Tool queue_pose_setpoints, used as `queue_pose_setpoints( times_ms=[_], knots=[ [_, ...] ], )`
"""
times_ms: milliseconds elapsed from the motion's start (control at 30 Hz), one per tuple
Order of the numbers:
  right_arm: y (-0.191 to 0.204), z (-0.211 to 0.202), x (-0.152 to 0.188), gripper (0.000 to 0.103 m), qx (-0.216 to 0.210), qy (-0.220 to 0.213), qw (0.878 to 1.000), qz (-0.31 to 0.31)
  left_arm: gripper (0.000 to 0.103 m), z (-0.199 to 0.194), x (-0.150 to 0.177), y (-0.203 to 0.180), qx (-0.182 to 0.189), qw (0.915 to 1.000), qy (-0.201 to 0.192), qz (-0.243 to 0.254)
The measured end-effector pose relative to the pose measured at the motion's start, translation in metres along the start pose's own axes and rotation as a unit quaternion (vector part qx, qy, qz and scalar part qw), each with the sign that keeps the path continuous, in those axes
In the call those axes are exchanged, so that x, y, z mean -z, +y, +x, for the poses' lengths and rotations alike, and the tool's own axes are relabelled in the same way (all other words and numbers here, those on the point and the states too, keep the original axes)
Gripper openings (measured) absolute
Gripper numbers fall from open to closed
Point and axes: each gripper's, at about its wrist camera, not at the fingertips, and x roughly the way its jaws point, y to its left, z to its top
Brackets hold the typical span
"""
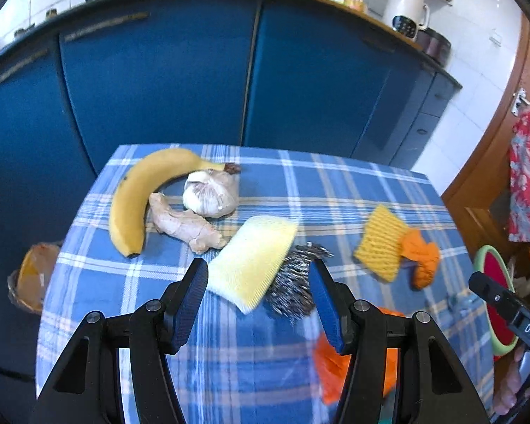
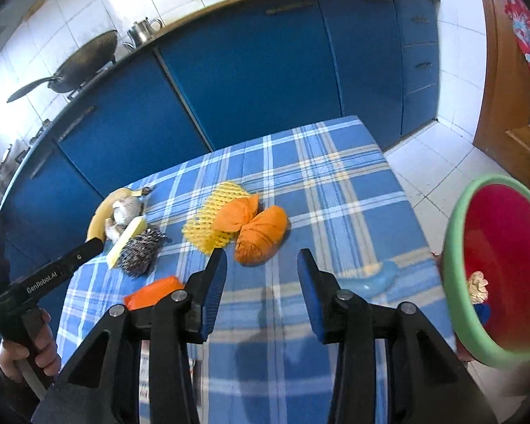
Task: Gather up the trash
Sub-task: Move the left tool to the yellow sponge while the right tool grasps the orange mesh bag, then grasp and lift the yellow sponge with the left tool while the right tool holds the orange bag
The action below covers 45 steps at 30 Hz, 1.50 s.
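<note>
On the blue plaid table lie a yellow foam fruit net and crumpled orange peel-like pieces; both show in the right wrist view, the net and the orange pieces. An orange wrapper lies near the front, also visible in the right view. A pale blue plastic scrap lies at the right. My left gripper is open above a yellow sponge and steel scourer. My right gripper is open and empty, just short of the orange pieces.
A banana, garlic and ginger lie at the table's left. A red bin with green rim stands beside the table at right, with some scraps inside. Blue cabinets stand behind. A basket sits on the floor left.
</note>
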Motion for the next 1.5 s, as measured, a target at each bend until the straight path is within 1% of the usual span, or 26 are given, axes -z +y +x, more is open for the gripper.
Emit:
queue_pose_setpoints(
  times_ms=[167,333,400,533,567,633,667,733,900,1000,1033,1233,1367,1500],
  knots=[
    [0.002,0.025,-0.007,0.046,0.006,0.012,1.0,0.003,0.06,0.022,-0.002,0.001,-0.006,0.9999,0.011,0.01],
    [0.004,0.045,-0.01,0.046,0.009,0.026,1.0,0.002,0.061,0.029,-0.004,0.008,0.013,0.9999,0.003,-0.005],
    [0.004,0.052,-0.01,0.046,0.012,0.031,0.999,-0.001,0.064,0.03,-0.004,0.008,0.017,0.9998,0.003,-0.004],
    [0.003,0.059,-0.007,0.046,0.013,0.038,0.999,-0.001,0.065,0.034,-0.004,0.008,0.03,0.9995,0.007,-0.01],
    [0.003,0.06,-0.007,0.046,0.015,0.039,0.999,0.0,0.066,0.035,-0.003,0.009,0.027,0.9995,0.009,-0.013],
    [0.002,0.063,-0.007,0.046,0.014,0.041,0.999,0.002,0.07,0.036,-0.003,0.013,0.008,0.9997,0.013,-0.019],
    [0.002,0.065,-0.006,0.046,0.012,0.042,0.999,0.003,0.071,0.036,-0.003,0.014,0.004,0.9997,0.014,-0.021],
    [0.001,0.067,-0.006,0.046,0.011,0.044,0.999,0.006,0.072,0.037,-0.003,0.018,0.01,0.9993,0.019,-0.029],
    [0.001,0.068,-0.006,0.046,0.012,0.036,0.999,0.005,0.072,0.037,-0.003,0.016,0.02,0.9993,0.02,-0.024],
    [0.002,0.069,-0.006,0.046,0.012,0.032,0.999,0.002,0.072,0.038,-0.002,0.013,0.047,0.9983,0.025,-0.022],
    [0.002,0.069,-0.005,0.04,0.011,0.031,0.999,0.002,0.072,0.038,-0.001,0.011,0.056,0.9978,0.028,-0.023],
    [0.001,0.069,-0.004,0.034,0.003,0.032,0.999,0.004,0.072,0.041,-0.001,0.015,0.077,0.9959,0.032,-0.036],
    [0.002,0.057,-0.005,0.033,-0.001,0.022,1.0,0.001,0.071,0.043,-0.001,0.019,0.096,0.9933,0.037,-0.053],
    [0.008,0.032,-0.006,0.033,-0.008,-0.002,1.0,-0.007,0.071,0.046,-0.001,0.018,0.096,0.9931,0.038,-0.057]
  ],
)
